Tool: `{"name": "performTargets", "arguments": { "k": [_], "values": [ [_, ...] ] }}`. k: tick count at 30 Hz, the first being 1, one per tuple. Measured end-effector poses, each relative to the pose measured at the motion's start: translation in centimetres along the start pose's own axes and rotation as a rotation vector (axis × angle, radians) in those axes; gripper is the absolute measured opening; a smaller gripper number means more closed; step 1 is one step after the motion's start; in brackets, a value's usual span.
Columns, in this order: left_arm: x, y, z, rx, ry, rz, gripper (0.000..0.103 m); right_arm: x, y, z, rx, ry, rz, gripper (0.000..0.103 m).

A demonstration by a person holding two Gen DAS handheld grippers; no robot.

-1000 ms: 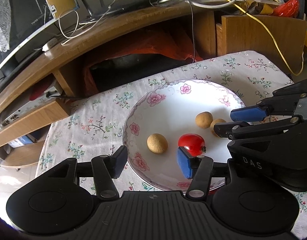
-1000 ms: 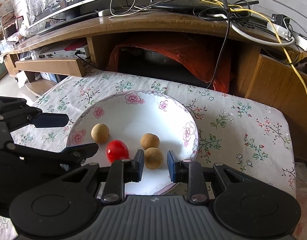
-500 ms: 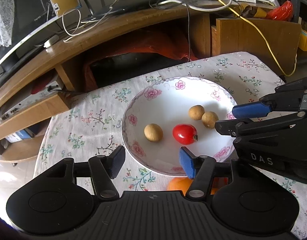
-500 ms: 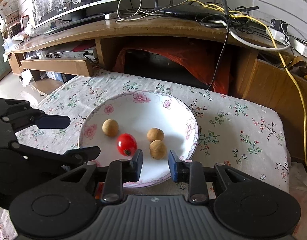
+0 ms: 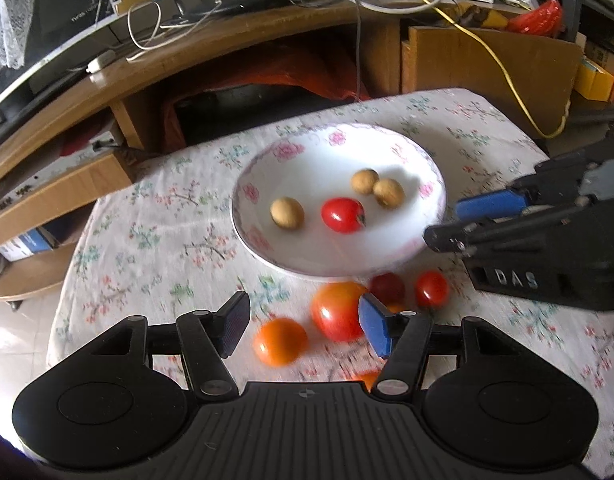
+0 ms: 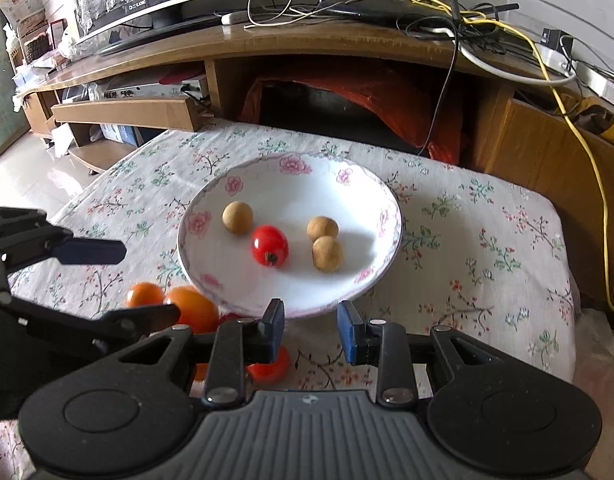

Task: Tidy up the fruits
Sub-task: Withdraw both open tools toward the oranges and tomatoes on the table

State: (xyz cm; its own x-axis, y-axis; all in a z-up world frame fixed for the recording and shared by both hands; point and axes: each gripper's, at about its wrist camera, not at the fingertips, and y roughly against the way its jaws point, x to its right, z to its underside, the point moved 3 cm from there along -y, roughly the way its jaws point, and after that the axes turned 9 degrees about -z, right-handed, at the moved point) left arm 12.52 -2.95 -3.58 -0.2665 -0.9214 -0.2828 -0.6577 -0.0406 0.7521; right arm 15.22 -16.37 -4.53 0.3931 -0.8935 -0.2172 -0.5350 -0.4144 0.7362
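Fruit sorting partly done: four pieces lie in the plate, several are left outside it.

In the plate (image 6: 387, 216), a small tomato (image 6: 269, 245) and three brown fruits (image 6: 237, 217) are held; just in front of the plate, orange fruits (image 5: 281, 342) and red tomatoes (image 5: 431, 289) are left on the flowered worktop (image 6: 487, 248). The left hand-held gripper (image 5: 303, 330) is spread wide and empty, the right hand-held gripper (image 6: 310, 330) partly spread and empty. Behind the plate, a cable-strewn TV stand (image 6: 307, 46) is seen.
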Motion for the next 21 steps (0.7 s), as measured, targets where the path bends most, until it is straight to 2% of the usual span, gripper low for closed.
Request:
{"name": "performTargets", "arguments": {
  "k": [11,21],
  "values": [
    [1.8,0.3,3.5,-0.07,-0.042,0.062,0.068,-0.2,0.9,1.7,-0.043,0.0,-0.009,0.032],
    [2.4,-0.7,4.1,-0.116,-0.019,0.113,0.068,0.4,0.8,2.2,-0.064,-0.022,-0.024,0.032]
  ]
}}
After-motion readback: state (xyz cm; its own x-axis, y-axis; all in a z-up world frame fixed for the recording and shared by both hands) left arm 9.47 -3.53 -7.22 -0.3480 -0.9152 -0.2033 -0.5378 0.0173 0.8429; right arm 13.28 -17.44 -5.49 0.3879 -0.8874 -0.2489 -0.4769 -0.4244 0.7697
